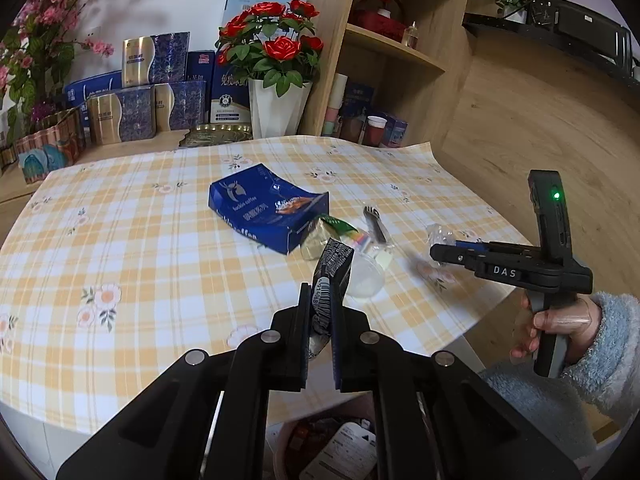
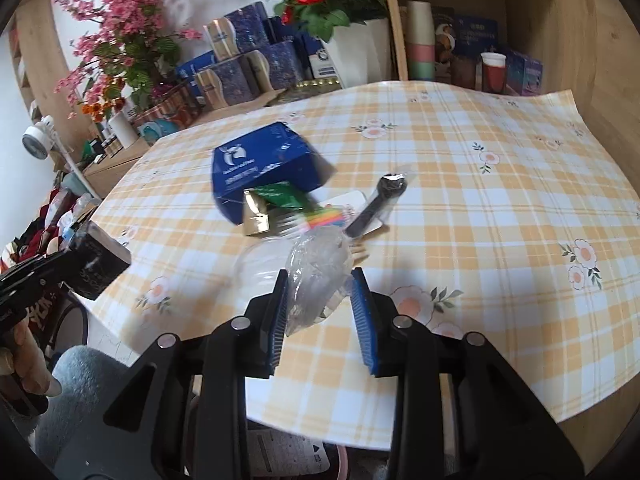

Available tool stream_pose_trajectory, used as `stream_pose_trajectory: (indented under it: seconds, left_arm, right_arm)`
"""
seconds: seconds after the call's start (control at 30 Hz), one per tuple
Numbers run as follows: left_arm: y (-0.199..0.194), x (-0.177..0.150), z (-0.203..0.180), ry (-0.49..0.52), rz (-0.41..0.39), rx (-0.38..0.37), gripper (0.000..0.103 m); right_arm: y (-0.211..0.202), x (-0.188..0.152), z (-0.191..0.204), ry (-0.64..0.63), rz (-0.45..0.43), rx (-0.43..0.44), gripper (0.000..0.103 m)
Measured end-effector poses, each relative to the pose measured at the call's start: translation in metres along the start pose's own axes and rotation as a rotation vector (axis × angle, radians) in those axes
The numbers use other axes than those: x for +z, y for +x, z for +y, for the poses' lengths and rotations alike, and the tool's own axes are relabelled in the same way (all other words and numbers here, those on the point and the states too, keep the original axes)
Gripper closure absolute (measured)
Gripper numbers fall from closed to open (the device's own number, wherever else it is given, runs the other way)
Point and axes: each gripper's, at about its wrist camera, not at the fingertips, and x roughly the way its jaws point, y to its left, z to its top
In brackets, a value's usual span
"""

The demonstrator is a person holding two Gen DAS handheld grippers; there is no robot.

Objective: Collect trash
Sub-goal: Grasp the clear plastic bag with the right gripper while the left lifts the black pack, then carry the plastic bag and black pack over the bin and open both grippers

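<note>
My left gripper (image 1: pixel 322 300) is shut on a black snack wrapper (image 1: pixel 332 276) with a barcode, held above the table's near edge. My right gripper (image 2: pixel 320 284) holds a crumpled clear plastic wrapper (image 2: pixel 316 268) between its blue pads; it also shows in the left wrist view (image 1: pixel 436 250) at the right. On the checked tablecloth (image 1: pixel 140 240) lie a blue coffee box (image 1: pixel 264 204), a gold and green wrapper (image 1: pixel 324 232), a clear plastic lid (image 1: pixel 364 276), a rainbow-striped scrap (image 2: pixel 326 216) and a black plastic fork (image 2: pixel 376 204).
A bin with trash (image 1: pixel 340 448) stands below the table's near edge. Red roses in a white vase (image 1: pixel 276 108), blue gift boxes (image 1: pixel 140 112) and pink flowers (image 1: pixel 48 28) line the back. A wooden shelf (image 1: pixel 384 44) with cups stands at the back right.
</note>
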Motion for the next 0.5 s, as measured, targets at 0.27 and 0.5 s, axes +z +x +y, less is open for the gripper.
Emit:
stream_pose_trajectory:
  seconds: [0.27, 0.5]
  left_arm:
    - [-0.026, -0.017, -0.011, -0.001, -0.001, 0.005, 0.094]
    - [-0.048, -0.033, -0.019, -0.005, -0.004, 0.005, 0.094]
  right_arm:
    - [-0.031, -0.023, 0.024, -0.043, -0.017, 0.031, 0.070]
    - [-0.049, -0.056, 0.046, -0.074, 0.000, 0.072, 0.070]
